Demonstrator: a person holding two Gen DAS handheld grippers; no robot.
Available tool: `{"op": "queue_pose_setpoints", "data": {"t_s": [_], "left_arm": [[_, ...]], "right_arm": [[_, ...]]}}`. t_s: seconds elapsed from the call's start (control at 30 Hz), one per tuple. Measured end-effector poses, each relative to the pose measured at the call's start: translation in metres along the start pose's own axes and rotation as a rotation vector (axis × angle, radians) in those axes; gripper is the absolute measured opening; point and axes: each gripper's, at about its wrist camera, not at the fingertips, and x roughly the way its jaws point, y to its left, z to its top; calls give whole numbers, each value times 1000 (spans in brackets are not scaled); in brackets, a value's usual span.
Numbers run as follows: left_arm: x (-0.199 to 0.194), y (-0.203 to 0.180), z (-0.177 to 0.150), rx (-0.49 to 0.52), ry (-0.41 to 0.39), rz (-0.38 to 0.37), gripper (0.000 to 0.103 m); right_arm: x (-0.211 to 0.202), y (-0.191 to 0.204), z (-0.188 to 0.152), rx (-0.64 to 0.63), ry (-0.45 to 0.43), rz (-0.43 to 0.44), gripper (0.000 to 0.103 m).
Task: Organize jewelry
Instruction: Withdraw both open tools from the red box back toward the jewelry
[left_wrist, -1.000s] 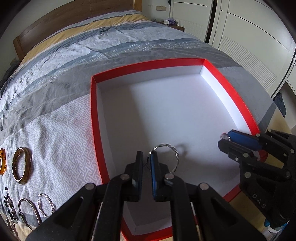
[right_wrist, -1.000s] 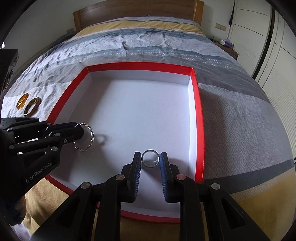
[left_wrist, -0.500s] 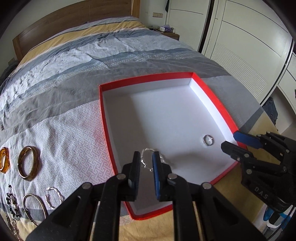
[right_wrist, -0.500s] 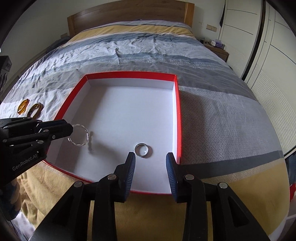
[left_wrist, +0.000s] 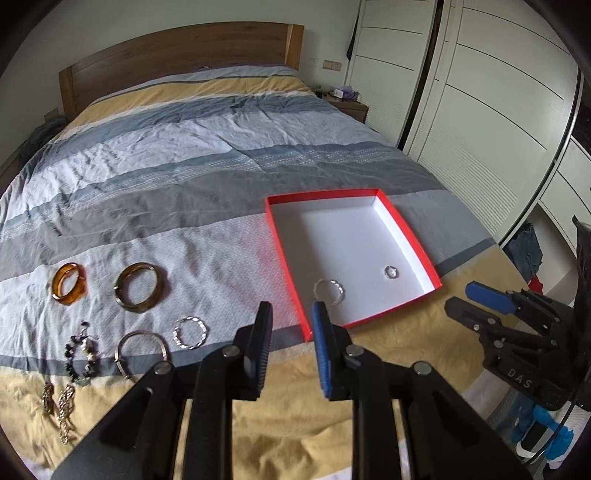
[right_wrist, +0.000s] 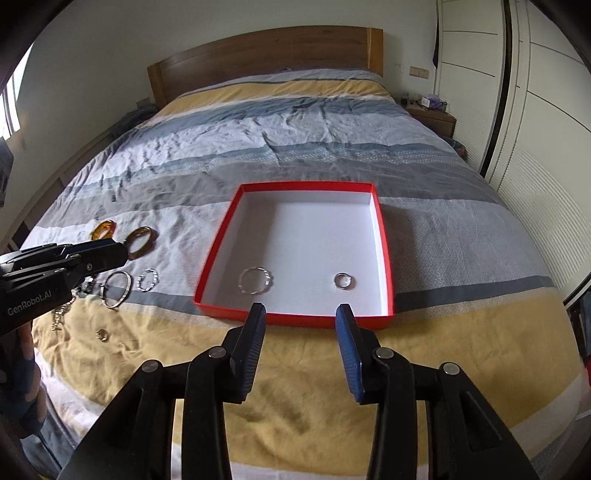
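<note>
- Both the left gripper (left_wrist: 290, 314) and right gripper (right_wrist: 300, 314) hang over the near bed edge, jaws opening, nothing between them
- 2 pieces lie flat in the red box (right_wrist: 384, 258): twisted bangle (right_wrist: 256, 280) near-left, small ring (right_wrist: 343, 280) near-right
- Remaining bangles (left_wrist: 140, 282) left of it look light, stiff, slippery; pinching across 1 rim seems best
- Being round, they have no long axis
</note>
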Motion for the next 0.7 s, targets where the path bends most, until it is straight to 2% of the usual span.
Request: {"op": "queue_pose_setpoints", "data": {"t_s": [0.13,0.4,0.57,0.7], "left_arm": [[-44,31,-25,-19,-7,48,23],[-139,106,-80,-79,-75,173,23],[-192,149,-110,-133,-115,232,23],[-227,170,-131,-170,-143,253,24]], "right_arm": [[-36,30,-7,-16,-42,47,39],[-93,88,-25,-39,-106,123,40],[-122,118,-40,-57,-134,157,41],[-147,139,-50,-71,-160,179,41]]}}
